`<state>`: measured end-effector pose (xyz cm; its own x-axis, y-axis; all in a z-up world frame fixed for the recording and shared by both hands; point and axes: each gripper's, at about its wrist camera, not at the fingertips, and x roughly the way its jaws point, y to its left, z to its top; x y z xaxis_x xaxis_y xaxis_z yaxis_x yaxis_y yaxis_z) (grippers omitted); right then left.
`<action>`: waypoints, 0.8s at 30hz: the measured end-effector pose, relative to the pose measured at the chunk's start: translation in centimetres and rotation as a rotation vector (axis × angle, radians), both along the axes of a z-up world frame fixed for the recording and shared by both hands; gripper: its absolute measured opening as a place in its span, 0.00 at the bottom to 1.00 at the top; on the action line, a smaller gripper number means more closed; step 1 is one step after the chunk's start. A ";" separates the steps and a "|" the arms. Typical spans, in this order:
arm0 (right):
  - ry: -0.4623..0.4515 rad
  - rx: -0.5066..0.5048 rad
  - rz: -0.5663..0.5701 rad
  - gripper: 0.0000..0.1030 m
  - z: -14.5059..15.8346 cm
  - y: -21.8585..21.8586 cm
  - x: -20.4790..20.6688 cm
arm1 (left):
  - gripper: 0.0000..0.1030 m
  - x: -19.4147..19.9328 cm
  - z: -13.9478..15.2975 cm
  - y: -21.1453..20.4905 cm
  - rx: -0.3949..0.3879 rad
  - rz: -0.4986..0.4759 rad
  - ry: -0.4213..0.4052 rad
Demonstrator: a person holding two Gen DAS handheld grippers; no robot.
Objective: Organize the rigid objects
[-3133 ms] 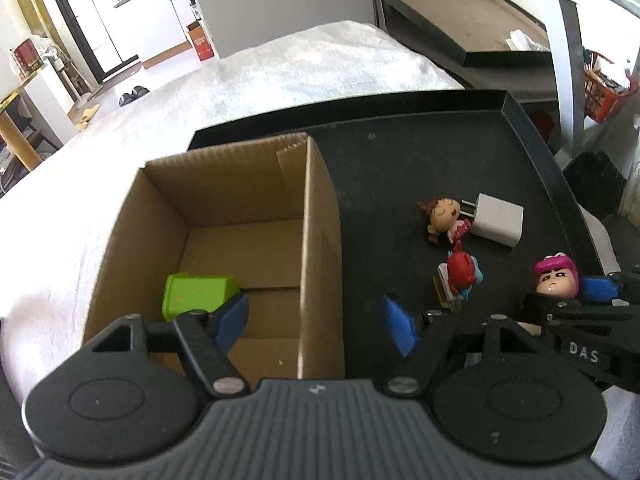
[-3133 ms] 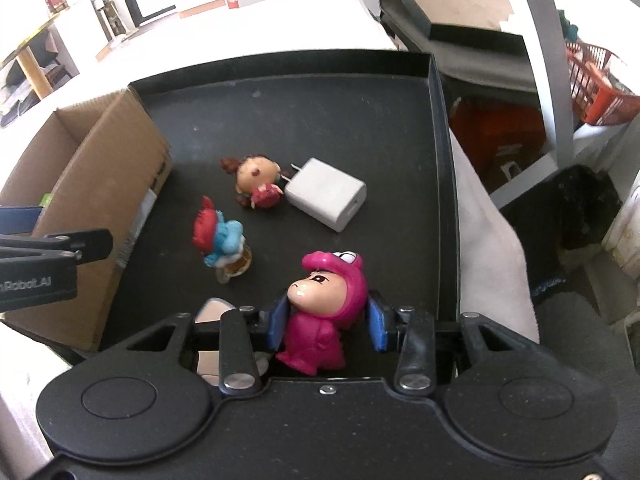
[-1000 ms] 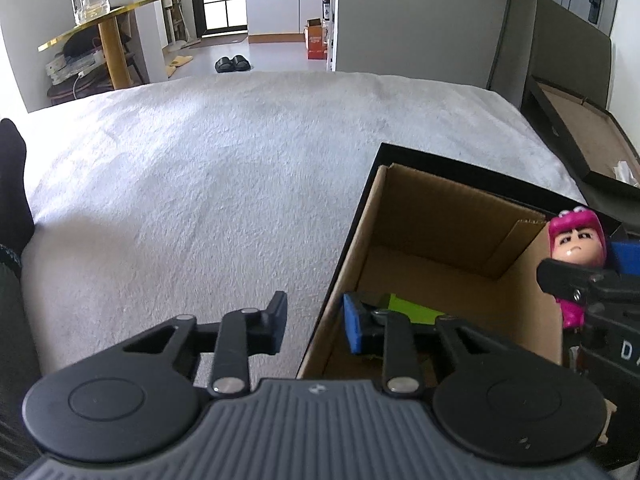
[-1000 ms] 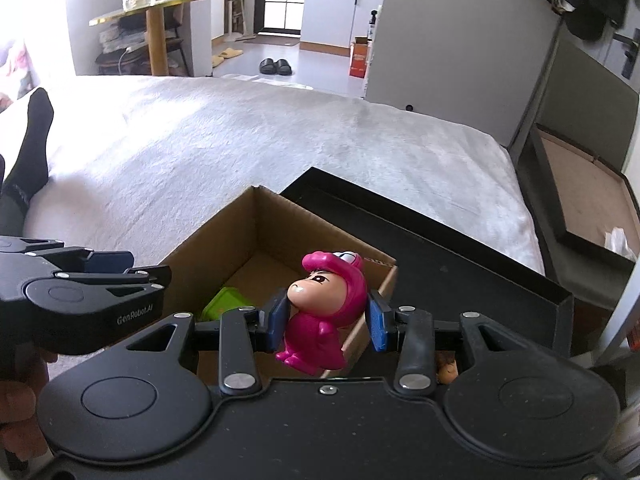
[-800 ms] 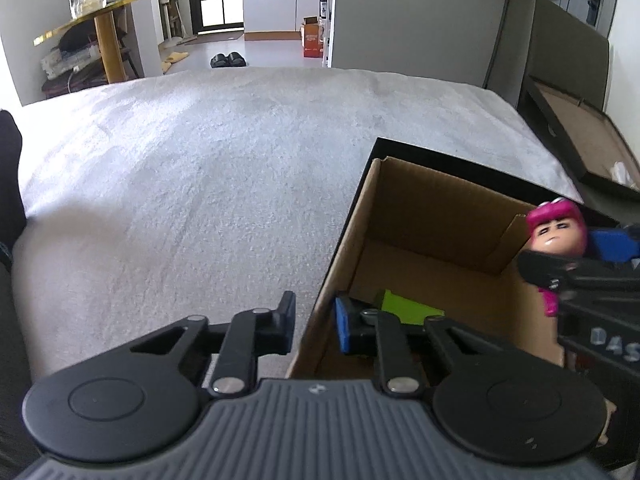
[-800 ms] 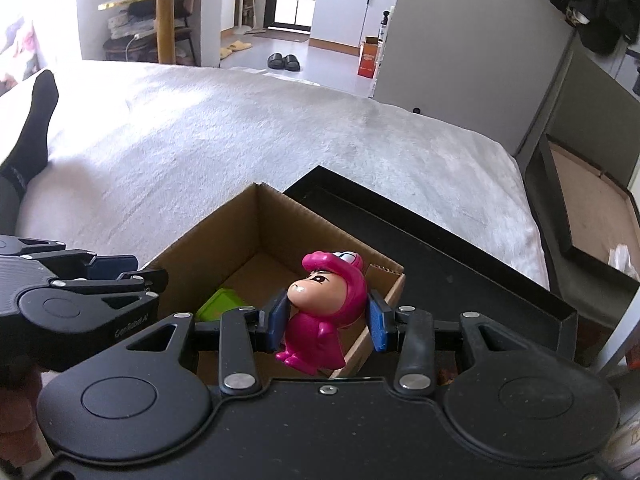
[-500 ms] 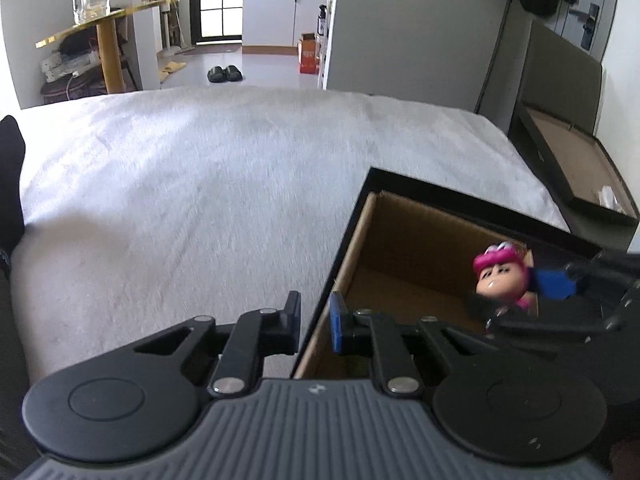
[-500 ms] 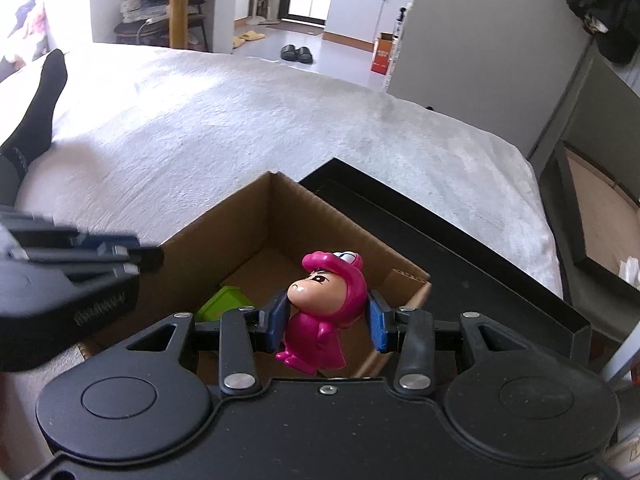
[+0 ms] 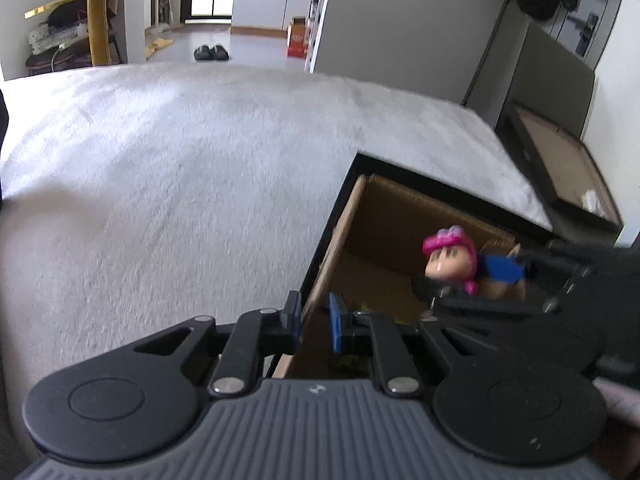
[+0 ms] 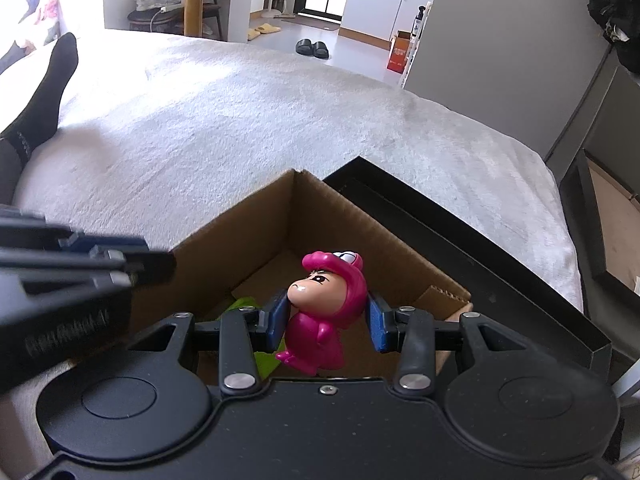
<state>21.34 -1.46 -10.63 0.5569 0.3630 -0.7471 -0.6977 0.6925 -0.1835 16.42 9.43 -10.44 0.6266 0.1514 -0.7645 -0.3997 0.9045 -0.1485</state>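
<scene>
The cardboard box [image 10: 256, 240] stands open-topped at the near-left corner of a black tray [image 10: 472, 240], and the tray lies on a bed covered in a white blanket [image 10: 240, 120]. Above the box's open top, the right gripper [image 10: 327, 322] clamps a pink figurine [image 10: 320, 312] between its blue pads [image 10: 276, 322], which press on the toy's two sides; the figurine is upright, face turned to the left of that view, and sits over the box's interior rather than on its floor. Inside the box, low against the near-left wall, lies a green object [image 10: 244, 304], partly hidden by the gripper. The left gripper [image 9: 315, 317] is at the box's left wall [image 9: 320, 288], its jaws drawn narrow with one pad outside and one inside, pinching the cardboard edge. From the left wrist view the figurine [image 9: 450, 258] shows blurred, over the far half of the box.
</scene>
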 end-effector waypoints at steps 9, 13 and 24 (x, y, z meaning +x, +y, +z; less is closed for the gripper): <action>0.001 0.026 0.009 0.40 0.1 0.5 0.3 | 0.12 -0.3 -0.8 0.2 -0.002 0.020 -0.004; 0.002 0.034 0.003 0.42 0.5 0.4 0.3 | 0.12 -0.1 -0.9 0.2 0.009 0.022 -0.004; -0.021 0.070 -0.029 0.52 3.1 -2.5 -0.7 | 0.12 0.3 -0.6 -0.8 0.055 0.023 0.013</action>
<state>20.59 -3.91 -7.51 0.5830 0.3973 -0.7087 -0.6734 0.7243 -0.1480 16.76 8.58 -11.06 0.6129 0.2073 -0.7625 -0.4217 0.9019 -0.0938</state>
